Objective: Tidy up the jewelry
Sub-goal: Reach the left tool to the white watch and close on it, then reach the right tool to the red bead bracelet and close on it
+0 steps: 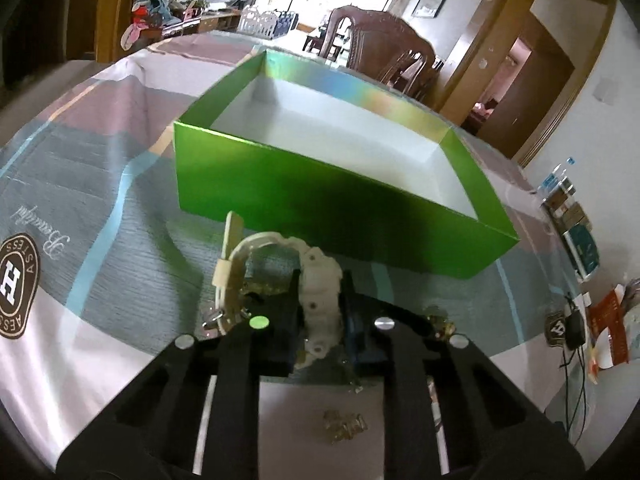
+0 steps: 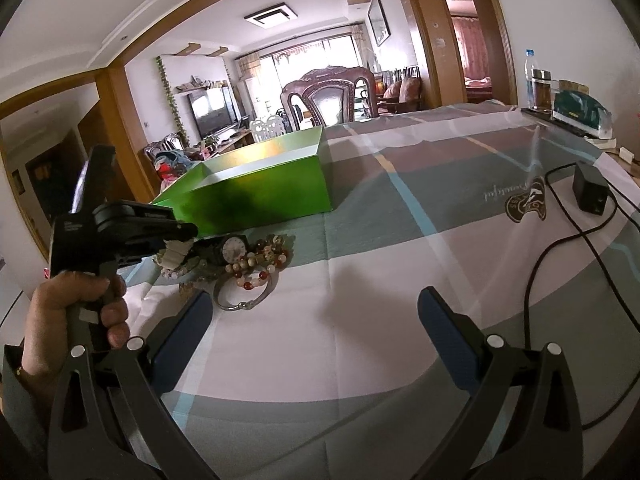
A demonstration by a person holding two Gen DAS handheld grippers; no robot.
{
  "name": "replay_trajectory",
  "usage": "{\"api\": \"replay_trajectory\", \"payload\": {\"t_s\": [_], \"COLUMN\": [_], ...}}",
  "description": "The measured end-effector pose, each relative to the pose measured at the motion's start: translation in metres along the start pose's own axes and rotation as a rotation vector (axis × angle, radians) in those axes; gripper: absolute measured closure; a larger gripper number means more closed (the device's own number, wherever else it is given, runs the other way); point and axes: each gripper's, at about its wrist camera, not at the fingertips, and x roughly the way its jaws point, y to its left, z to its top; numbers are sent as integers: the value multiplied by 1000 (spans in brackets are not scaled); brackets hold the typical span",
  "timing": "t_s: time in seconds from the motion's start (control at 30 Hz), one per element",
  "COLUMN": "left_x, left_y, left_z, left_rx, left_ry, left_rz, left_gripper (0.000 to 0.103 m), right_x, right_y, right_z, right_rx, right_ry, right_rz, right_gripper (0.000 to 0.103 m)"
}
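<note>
My left gripper (image 1: pixel 320 320) is shut on a white watch (image 1: pixel 316 280) by its strap, just in front of an open green box (image 1: pixel 320 204) with a white, bare inside. In the right wrist view the left gripper (image 2: pixel 120 228) sits over a pile of jewelry: a black watch (image 2: pixel 234 249), bead bracelets (image 2: pixel 264 258) and a silver bangle (image 2: pixel 240 298), all next to the green box (image 2: pixel 256 192). My right gripper (image 2: pixel 316 320) is open and empty, low over the tablecloth to the right of the pile.
A small clear earring-like piece (image 1: pixel 344 426) lies on the cloth under the left gripper. A black adapter (image 2: pixel 590 192) with its cable lies at the right. Bottles and a boxed item (image 2: pixel 580 116) stand at the far right table edge. A wooden chair (image 2: pixel 328 96) stands behind the table.
</note>
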Motion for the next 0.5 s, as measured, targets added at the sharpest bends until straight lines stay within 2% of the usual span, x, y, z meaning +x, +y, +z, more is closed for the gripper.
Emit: {"api": "replay_trajectory", "payload": {"t_s": [0.1, 0.2, 0.3, 0.43, 0.5], "left_x": [-21, -58, -81, -104, -114], "left_y": [-1, -6, -5, 6, 13], "left_z": [-5, -18, -30, -51, -59], "left_rx": [30, 107, 141, 141, 138], "left_ry": [-62, -147, -181, -203, -212], "left_rz": [-40, -56, -44, -47, -47], "left_gripper": [85, 85, 85, 85, 85], "right_x": [1, 3, 6, 13, 20], "right_y": [4, 12, 19, 30, 38], "right_z": [-1, -1, 4, 16, 21], "right_rx": [-21, -89, -136, -200, -247], "right_ry": [6, 28, 54, 84, 95], "right_rz": [-9, -47, -56, -14, -34], "right_gripper": [3, 3, 3, 3, 3]}}
